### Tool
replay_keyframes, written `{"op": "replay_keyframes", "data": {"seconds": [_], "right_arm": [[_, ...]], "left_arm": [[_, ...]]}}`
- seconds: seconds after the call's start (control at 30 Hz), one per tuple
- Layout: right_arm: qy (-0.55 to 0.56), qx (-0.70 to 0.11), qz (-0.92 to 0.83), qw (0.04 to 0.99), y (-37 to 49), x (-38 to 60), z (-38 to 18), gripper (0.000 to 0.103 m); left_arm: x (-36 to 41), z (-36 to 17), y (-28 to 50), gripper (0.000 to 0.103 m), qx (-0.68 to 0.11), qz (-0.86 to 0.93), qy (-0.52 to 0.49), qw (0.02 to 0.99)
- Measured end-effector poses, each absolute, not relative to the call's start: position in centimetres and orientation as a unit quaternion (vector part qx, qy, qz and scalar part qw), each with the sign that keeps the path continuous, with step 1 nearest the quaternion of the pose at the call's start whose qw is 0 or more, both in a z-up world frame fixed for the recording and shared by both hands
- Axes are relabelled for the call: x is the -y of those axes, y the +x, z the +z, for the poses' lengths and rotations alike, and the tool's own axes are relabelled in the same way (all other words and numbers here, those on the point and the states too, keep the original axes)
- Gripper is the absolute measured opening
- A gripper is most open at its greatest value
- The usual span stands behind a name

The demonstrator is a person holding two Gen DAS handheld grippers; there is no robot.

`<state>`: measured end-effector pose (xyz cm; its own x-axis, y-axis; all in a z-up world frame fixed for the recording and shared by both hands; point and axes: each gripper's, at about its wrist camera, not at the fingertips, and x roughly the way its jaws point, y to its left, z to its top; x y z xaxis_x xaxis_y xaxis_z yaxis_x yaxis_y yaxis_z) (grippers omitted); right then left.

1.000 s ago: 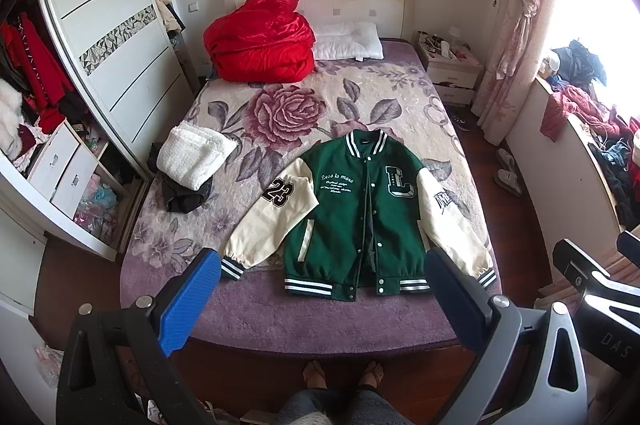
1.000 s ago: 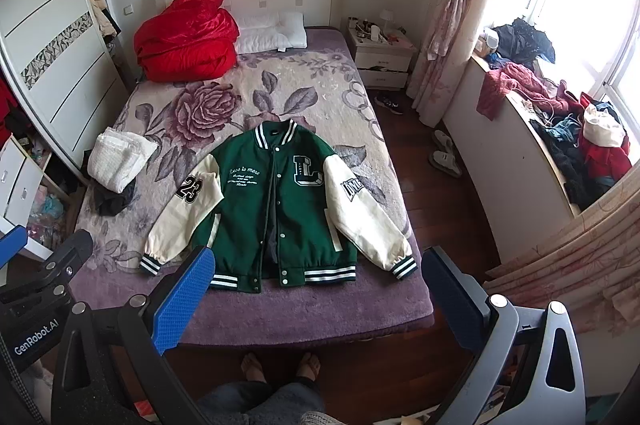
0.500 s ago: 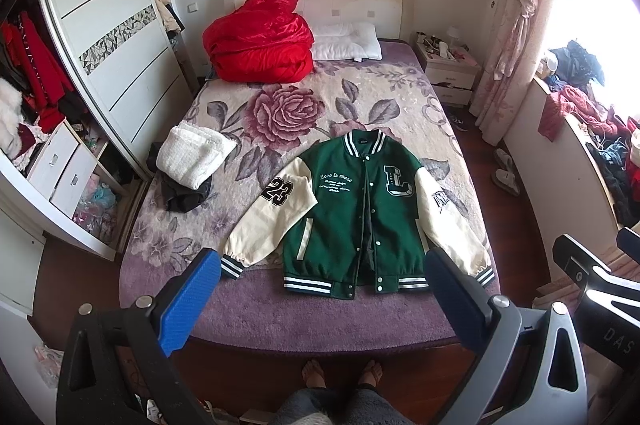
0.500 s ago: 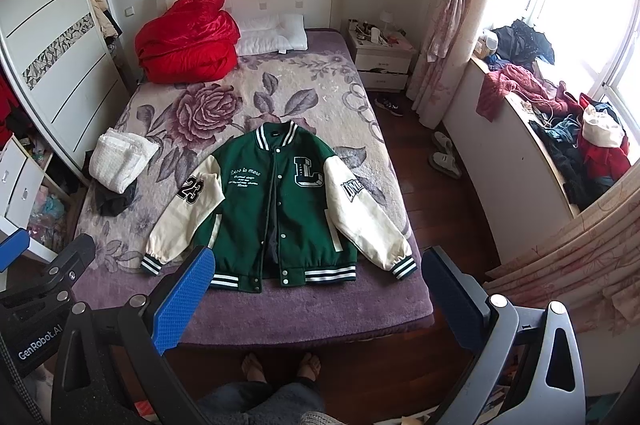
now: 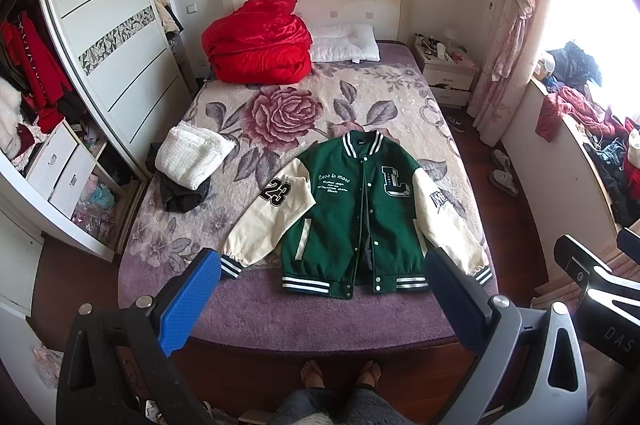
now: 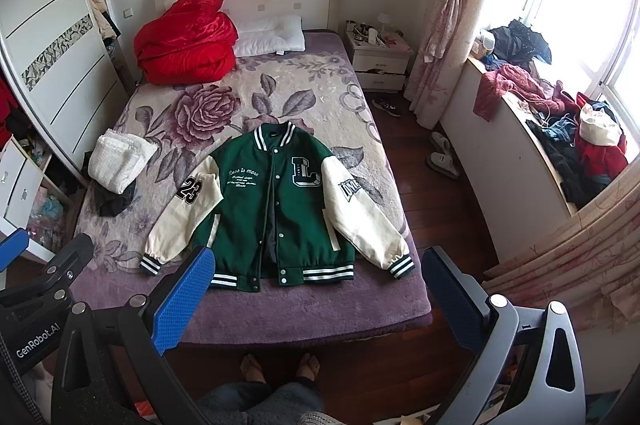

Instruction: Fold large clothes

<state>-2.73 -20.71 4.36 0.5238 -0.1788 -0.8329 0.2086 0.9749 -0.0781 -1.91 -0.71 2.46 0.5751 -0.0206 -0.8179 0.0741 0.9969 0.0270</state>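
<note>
A green varsity jacket [image 5: 354, 213] with cream sleeves lies flat and face up near the foot of the bed [image 5: 280, 309], sleeves spread out; it also shows in the right wrist view [image 6: 276, 209]. My left gripper [image 5: 320, 285] is open and empty, held high above the foot of the bed. My right gripper [image 6: 318, 285] is open and empty, also held well above the bed's foot. Part of the right gripper shows at the right edge of the left wrist view [image 5: 592, 289]. Part of the left gripper shows at the left edge of the right wrist view [image 6: 44, 281].
A red quilt [image 5: 260, 45] and a white pillow [image 5: 346, 43] lie at the headboard. A folded white cloth [image 5: 192, 157] on a dark garment [image 5: 184, 195] sits at the bed's left edge. A wardrobe [image 5: 100, 45] stands left, a nightstand [image 5: 446, 73] and a cluttered windowsill [image 6: 560, 129] right. My feet [image 5: 340, 377] stand at the bed's foot.
Both views have shifted only slightly; the jacket sits marginally higher in frame. Both grippers stay open and nothing on the bed has moved.
</note>
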Motion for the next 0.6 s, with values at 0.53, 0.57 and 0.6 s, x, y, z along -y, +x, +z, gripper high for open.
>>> {"op": "replay_keyframes", "data": {"seconds": [0.53, 0.57, 0.6], "right_arm": [[0.018, -0.472, -0.111, 0.874, -2.95, 20.74, 5.02, 0.103], [0.018, -0.473, -0.11, 0.874, -2.91, 20.69, 4.95, 0.103], [0.017, -0.472, -0.11, 0.874, -2.96, 20.65, 4.7, 0.103]], "left_arm": [[0.5, 2.6, -2.1, 0.103, -0.458, -0.028, 0.029, 0.888], [0.55, 2.72, -2.19, 0.103, -0.458, -0.027, 0.029, 0.888], [0.58, 2.72, -2.19, 0.103, -0.458, -0.028, 0.029, 0.888]]}}
